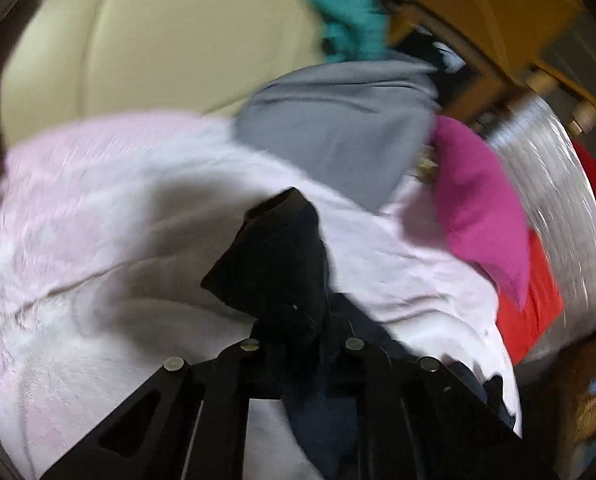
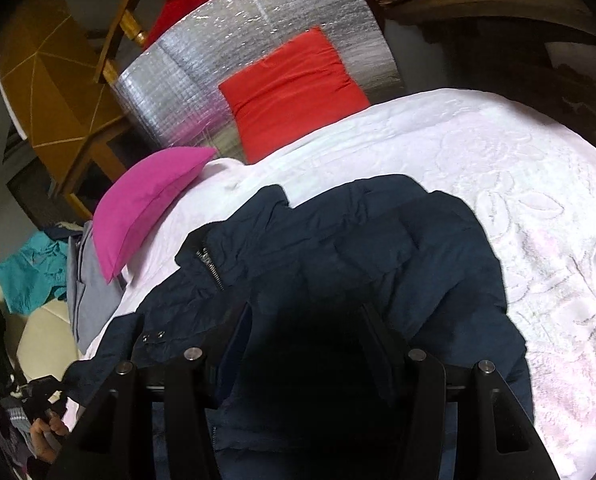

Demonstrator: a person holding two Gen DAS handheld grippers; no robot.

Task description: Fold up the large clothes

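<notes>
My white quilted blanket (image 2: 478, 168) covers the bed, and the navy puffer jacket (image 2: 338, 248) lies bunched on it, zipper towards the pink pillow (image 2: 145, 208). A red cushion (image 2: 293, 92) leans on a silver foil sheet (image 2: 225, 48) behind. My right claw (image 2: 306, 344) has its fingers apart, sunk into the jacket's dark folds; I cannot tell if they press on it. My left claw (image 1: 293, 296) is clamped on a dark bunch of jacket.
</notes>
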